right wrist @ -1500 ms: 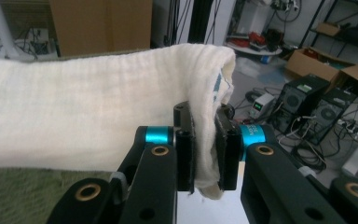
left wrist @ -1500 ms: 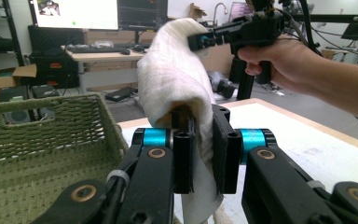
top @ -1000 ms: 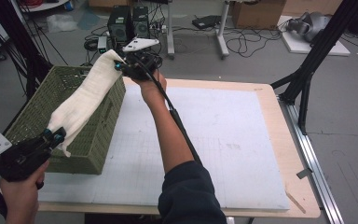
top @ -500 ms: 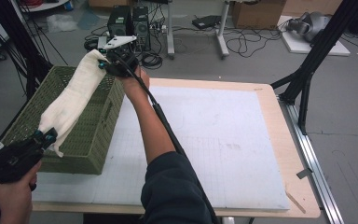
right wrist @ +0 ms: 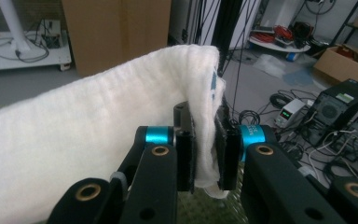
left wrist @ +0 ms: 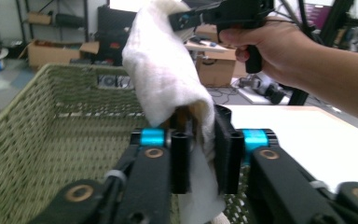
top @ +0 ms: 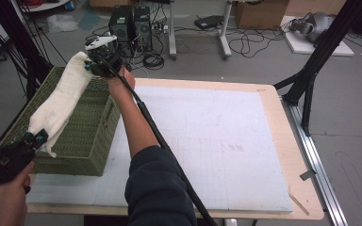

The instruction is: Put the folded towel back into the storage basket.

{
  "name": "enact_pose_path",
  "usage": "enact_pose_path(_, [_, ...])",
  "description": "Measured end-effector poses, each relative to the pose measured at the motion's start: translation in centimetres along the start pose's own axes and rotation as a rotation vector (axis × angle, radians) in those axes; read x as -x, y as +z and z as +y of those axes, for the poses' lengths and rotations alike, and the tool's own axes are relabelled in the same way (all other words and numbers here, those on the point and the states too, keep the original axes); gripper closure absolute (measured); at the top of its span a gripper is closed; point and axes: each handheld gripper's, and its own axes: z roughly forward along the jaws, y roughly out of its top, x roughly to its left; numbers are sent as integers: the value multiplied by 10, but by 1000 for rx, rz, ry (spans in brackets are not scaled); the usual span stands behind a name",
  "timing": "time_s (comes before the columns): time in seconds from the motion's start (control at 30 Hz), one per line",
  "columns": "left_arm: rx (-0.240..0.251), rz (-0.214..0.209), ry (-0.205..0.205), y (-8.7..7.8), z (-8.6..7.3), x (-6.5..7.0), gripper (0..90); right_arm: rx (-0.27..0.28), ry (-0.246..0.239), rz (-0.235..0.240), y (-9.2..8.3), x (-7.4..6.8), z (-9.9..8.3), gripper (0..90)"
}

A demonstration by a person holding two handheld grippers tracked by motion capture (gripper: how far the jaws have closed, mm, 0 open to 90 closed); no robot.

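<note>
Holding that fluffy white towel (top: 59, 101) stretched over the woven green basket (top: 82, 141), your left gripper (left wrist: 200, 154) has just been loosening with cloth between its jaws; your right gripper (right wrist: 204, 156) pinches the far end.

A cream towel (top: 59, 101) (thick, folded lengthwise) hangs stretched above the green wicker basket (top: 82, 141); both ends pinched.

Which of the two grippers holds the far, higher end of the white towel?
The right gripper, at the far end of the woven green basket; the left gripper grips the white towel at its near, lower end.
</note>
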Motion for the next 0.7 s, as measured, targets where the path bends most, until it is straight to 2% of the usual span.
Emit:
enact_pose_path(0.03, [-12, 12, -26, 1, -1, -2, 624, 3, 3, -6, 3, -1, 0, 727])
enact_pose_path(0.07, [-17, 19, -50, 2, -1, -4, 519, 8, 0, -40, 6, -4, 0, 554])
enact_pose_path(0.1, [-14, 21, -66, 3, -2, -6, 458, 0, -2, -87, 8, -7, -1, 455])
enact_pose_path(0.13, [-5, 27, -68, 3, -2, -6, 429, -4, -2, -98, 10, -9, -2, 435])
enact_pose_path(0.2, [7, 39, -66, 2, -2, -6, 380, -6, 1, -80, 9, -9, -5, 417])
enact_pose_path(0.3, [10, 33, -39, 2, 0, -3, 360, 4, 11, -70, 0, -6, -9, 401])
enact_pose_path(0.37, [9, 23, -30, 3, 0, -2, 353, 7, 12, -60, -8, -5, -12, 400])
enact_pose_path(0.5, [0, -7, -12, 7, 0, 2, 283, 12, 27, -37, -28, -2, -21, 385])
enact_pose_path(0.57, [-2, -28, -9, 9, 0, 4, 263, 10, 34, -10, -36, -1, -26, 353])
enact_pose_path(0.63, [-13, -31, -7, 12, 0, 7, 184, -4, 51, 19, -46, 1, -32, 304])
enact_pose_path(0.7, [-18, -57, 11, 14, -1, 10, 182, -3, 52, 46, -54, 3, -36, 292])
